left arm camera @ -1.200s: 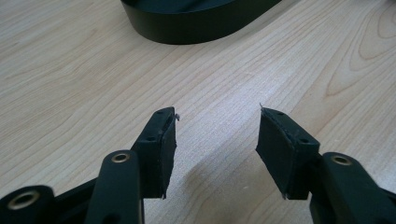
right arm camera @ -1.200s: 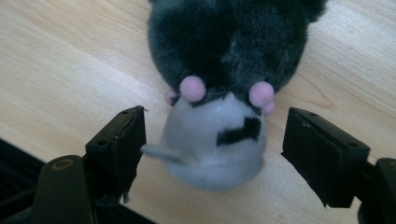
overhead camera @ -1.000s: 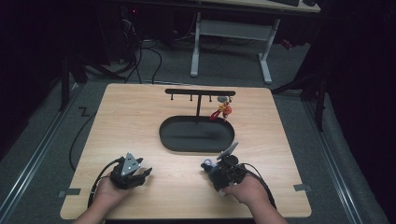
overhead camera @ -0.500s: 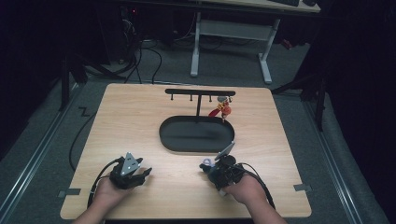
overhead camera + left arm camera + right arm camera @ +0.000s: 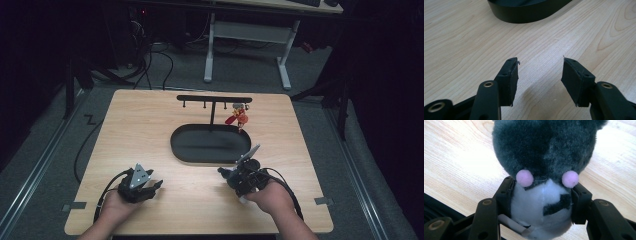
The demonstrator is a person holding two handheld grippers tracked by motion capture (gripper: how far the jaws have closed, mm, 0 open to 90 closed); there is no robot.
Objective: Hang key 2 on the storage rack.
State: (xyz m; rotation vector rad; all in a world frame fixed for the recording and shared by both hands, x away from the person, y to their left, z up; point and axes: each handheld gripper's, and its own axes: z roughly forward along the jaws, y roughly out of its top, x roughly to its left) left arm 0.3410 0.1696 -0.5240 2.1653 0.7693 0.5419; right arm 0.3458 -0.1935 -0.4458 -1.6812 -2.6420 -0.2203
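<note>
— What is the right gripper (image 5: 541,202) doing?
— Its fingers (image 5: 505,195) have just been closing and now clench a grey-and-white plush toy (image 5: 544,165) with pink cheeks, just above the table (image 5: 150,130), near the black tray (image 5: 210,145).
— And the left gripper (image 5: 539,80)?
— Its fingers stand apart, grasping nothing, over bare wood.

Black tray (image 5: 210,145) and hook rack (image 5: 214,99) block mid-table; bare wood (image 5: 140,125) to the left
</note>
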